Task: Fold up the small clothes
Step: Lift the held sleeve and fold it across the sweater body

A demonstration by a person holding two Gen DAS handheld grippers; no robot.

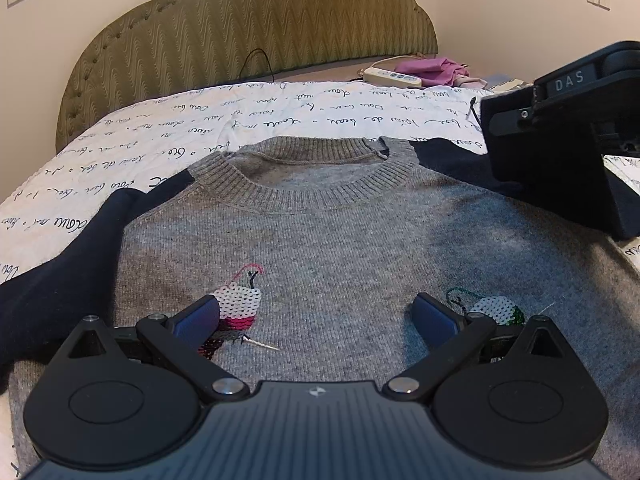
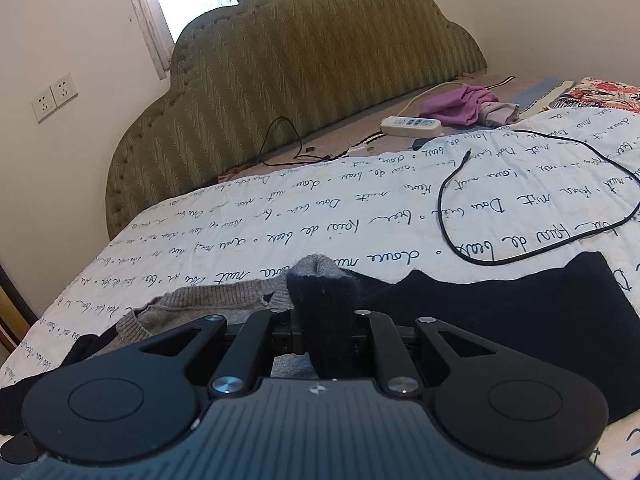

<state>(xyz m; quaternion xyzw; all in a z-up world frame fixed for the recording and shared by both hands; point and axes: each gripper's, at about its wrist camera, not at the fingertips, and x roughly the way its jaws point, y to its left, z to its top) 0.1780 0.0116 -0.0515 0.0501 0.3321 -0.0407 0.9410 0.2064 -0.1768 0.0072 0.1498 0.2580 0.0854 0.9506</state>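
Observation:
A small grey knit sweater (image 1: 340, 240) with navy sleeves lies flat, front up, on the bed, collar away from me. Two sequin bird patches (image 1: 240, 304) sit on its chest. My left gripper (image 1: 316, 316) is open and empty, hovering over the chest between the patches. My right gripper (image 2: 322, 320) is shut on a pinched fold of the sweater's navy shoulder fabric (image 2: 322, 300), lifted slightly; its body shows in the left wrist view (image 1: 560, 132) at the sweater's right shoulder. The right navy sleeve (image 2: 520, 312) spreads out to the right.
A white quilt (image 2: 280, 224) with black script covers the bed. A black cable (image 2: 520, 220) loops on it at right. A white power strip (image 2: 412, 126), purple cloth (image 2: 464, 104) and olive headboard (image 2: 320, 60) lie beyond. Wall sockets (image 2: 54, 98) are at left.

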